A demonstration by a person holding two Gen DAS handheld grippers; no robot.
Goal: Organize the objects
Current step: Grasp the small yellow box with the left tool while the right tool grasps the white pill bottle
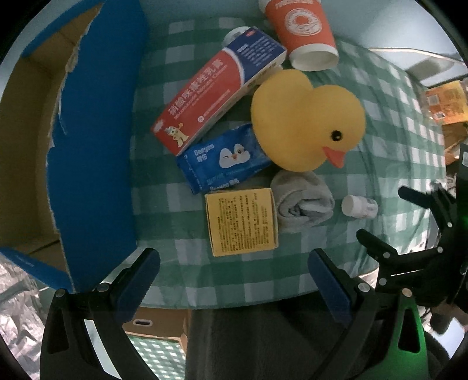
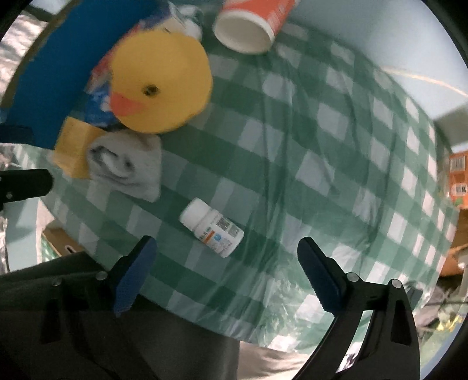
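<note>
On the green checked cloth (image 1: 389, 140) lie a yellow rubber duck (image 1: 304, 119), a red-and-blue ointment box (image 1: 216, 87), a blue wipes pack (image 1: 222, 157), a yellow box (image 1: 242, 222), a rolled grey sock (image 1: 304, 201), a white pill bottle (image 1: 359, 206) and a tipped orange paper cup (image 1: 304, 32). My left gripper (image 1: 234, 277) is open and empty, just short of the yellow box. My right gripper (image 2: 228, 271) is open and empty, just short of the pill bottle (image 2: 212, 228). The right view also shows the duck (image 2: 163, 84), sock (image 2: 125, 163) and cup (image 2: 251, 26).
An open blue cardboard box (image 1: 93, 146) stands at the left of the table. The right gripper's black frame (image 1: 415, 251) shows at the right of the left wrist view. An orange carton (image 2: 459, 178) sits beyond the table's right edge. A brown carton (image 1: 158, 324) lies below the table's front edge.
</note>
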